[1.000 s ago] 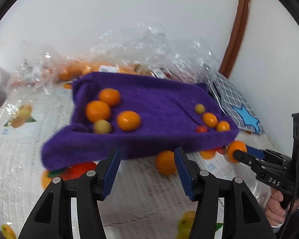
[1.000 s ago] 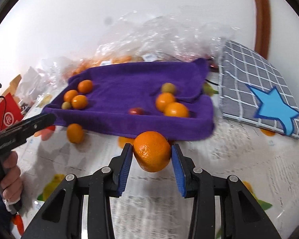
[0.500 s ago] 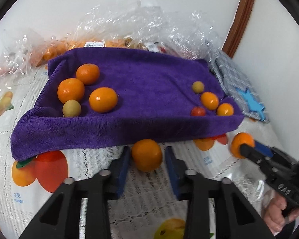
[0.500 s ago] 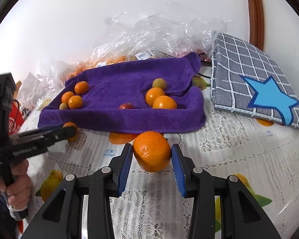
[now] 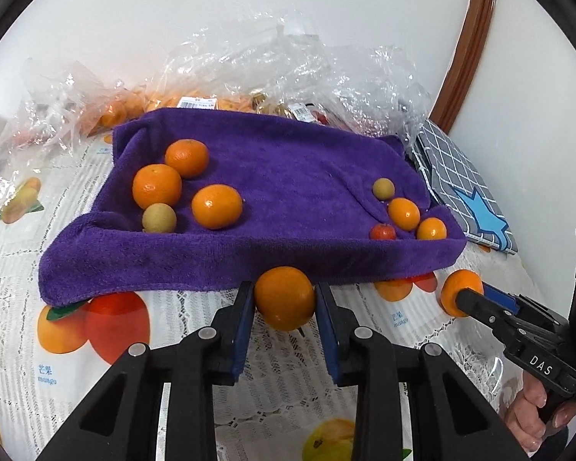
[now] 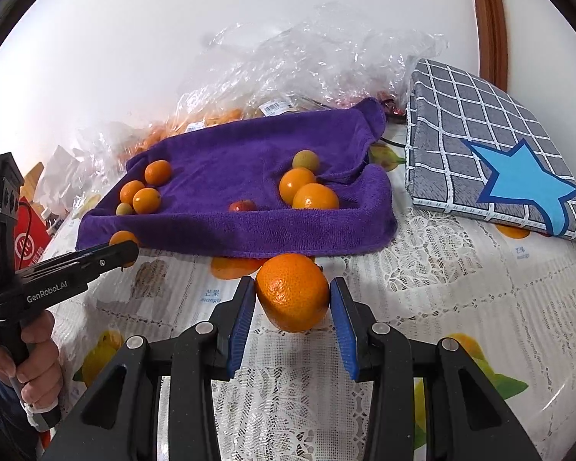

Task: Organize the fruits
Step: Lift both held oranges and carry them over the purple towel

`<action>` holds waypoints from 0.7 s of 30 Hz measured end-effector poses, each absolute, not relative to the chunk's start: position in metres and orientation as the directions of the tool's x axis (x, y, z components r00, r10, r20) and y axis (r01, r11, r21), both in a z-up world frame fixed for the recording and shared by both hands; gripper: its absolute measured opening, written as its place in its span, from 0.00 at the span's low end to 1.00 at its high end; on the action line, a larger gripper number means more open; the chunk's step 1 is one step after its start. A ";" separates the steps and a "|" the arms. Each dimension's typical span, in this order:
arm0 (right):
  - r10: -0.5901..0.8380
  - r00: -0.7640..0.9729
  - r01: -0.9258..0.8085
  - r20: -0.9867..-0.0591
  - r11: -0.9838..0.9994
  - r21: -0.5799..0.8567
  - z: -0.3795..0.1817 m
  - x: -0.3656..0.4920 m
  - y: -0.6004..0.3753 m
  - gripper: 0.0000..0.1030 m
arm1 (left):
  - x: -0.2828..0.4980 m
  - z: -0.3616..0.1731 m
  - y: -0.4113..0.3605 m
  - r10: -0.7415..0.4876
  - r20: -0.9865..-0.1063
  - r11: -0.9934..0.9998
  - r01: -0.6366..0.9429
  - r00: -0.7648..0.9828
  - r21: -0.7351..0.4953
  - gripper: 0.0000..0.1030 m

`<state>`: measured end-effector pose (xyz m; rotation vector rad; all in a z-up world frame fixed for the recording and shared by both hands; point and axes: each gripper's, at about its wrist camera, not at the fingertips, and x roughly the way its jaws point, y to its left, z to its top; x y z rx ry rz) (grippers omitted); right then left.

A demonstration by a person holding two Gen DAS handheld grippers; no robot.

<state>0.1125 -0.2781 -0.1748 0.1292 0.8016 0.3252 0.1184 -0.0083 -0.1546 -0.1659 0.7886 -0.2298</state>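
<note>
A purple towel (image 5: 272,176) lies on the table with three oranges (image 5: 156,185) and a pale round fruit on its left part, and several small fruits (image 5: 403,213) on its right. My left gripper (image 5: 284,299) is shut on an orange (image 5: 284,297) just in front of the towel's near edge. My right gripper (image 6: 292,296) is shut on a larger orange (image 6: 292,296) before the towel (image 6: 249,176). Each gripper shows in the other's view: the right gripper (image 5: 459,297), the left gripper (image 6: 124,247).
Clear plastic bags (image 5: 288,73) with more fruit lie behind the towel against the wall. A grey checked cushion with a blue star (image 6: 491,165) lies to the right. The lace tablecloth with printed fruit (image 5: 88,322) covers the table.
My left gripper moved forward to the loose orange before the towel and shut on it. My right gripper kept hold of its orange and drew back a little from the towel.
</note>
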 end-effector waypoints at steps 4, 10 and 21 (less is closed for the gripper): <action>0.339 0.652 -0.234 -0.678 0.941 0.245 -0.174 0.112 -0.280 0.39 | 0.115 -0.151 -0.003 -0.266 -0.661 0.960 0.135 0.702 -0.244 0.29; 0.353 0.645 -0.224 -0.678 0.935 0.274 -0.175 0.114 -0.285 0.39 | 0.109 -0.145 0.009 -0.290 -0.624 0.948 0.131 0.725 -0.289 0.29; 0.356 0.633 -0.201 -0.688 0.933 0.299 -0.175 0.113 -0.290 0.39 | 0.099 -0.140 0.025 -0.293 -0.595 0.938 0.107 0.749 -0.328 0.29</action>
